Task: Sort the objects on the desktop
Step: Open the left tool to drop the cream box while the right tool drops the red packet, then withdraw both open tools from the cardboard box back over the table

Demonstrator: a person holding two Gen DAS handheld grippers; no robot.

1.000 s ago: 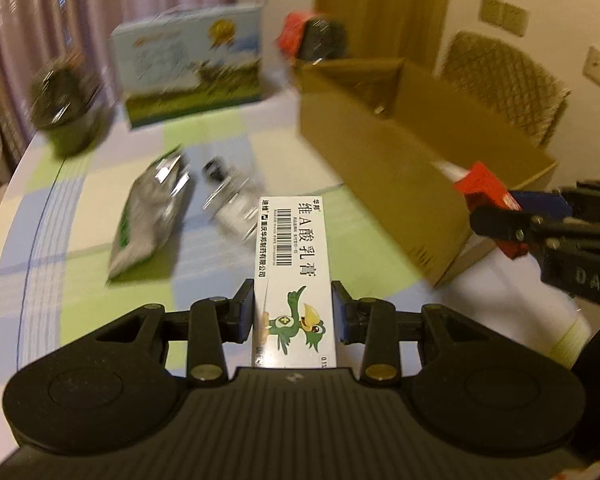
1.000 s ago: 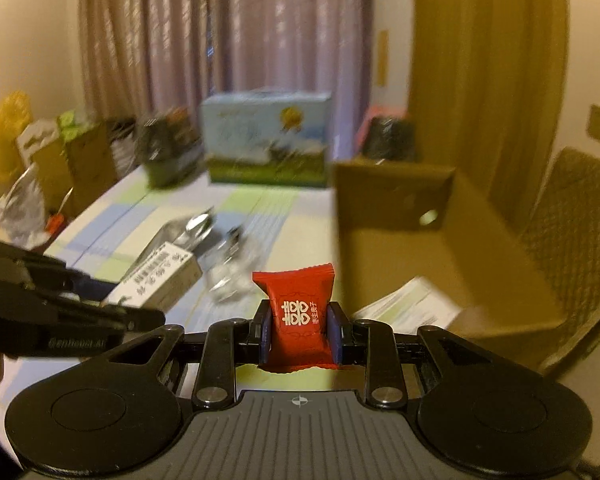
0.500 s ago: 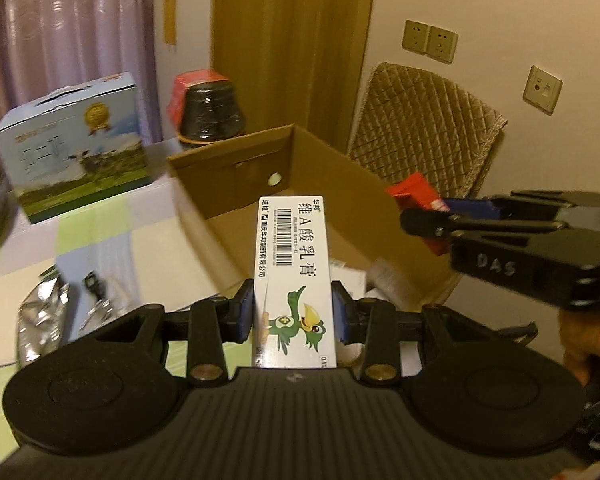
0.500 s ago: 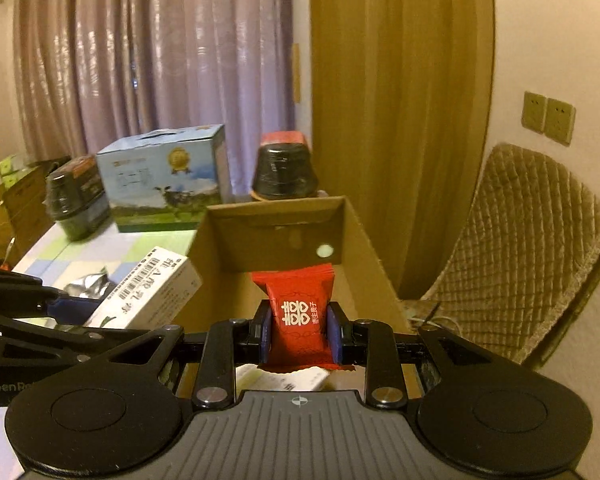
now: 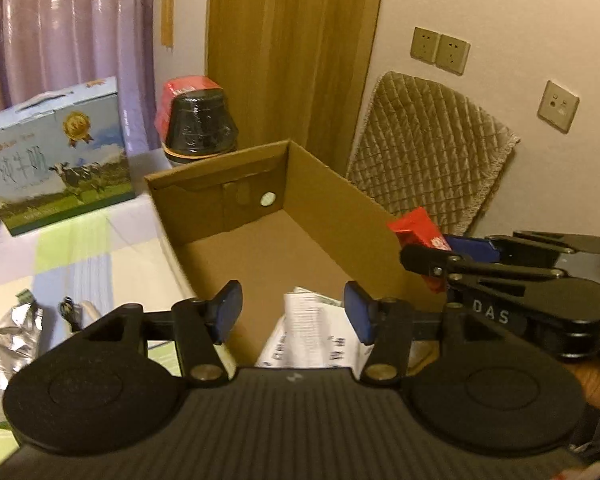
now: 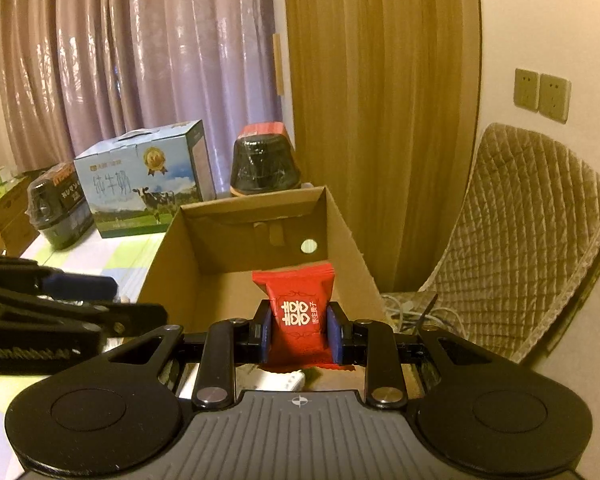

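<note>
An open cardboard box (image 5: 332,204) stands on the table; it also shows in the right wrist view (image 6: 340,224). My left gripper (image 5: 292,312) is open and empty above the box's near end. White cartons (image 5: 312,332) lie inside the box below it. My right gripper (image 6: 300,332) is shut on a red candy packet (image 6: 298,312) and holds it over the box. In the left wrist view the right gripper (image 5: 440,248) and its red packet (image 5: 418,226) sit at the box's right wall.
A blue milk carton box (image 5: 60,156) and a black wrapped bowl (image 5: 200,124) stand behind the cardboard box. A silver foil pouch (image 5: 14,340) and a small clear item (image 5: 76,312) lie on the checked tablecloth at left. A padded chair (image 5: 428,152) stands right.
My left gripper has opened and let go of the white milk carton, which now lies in the box. The right gripper still holds the red packet over the box.
</note>
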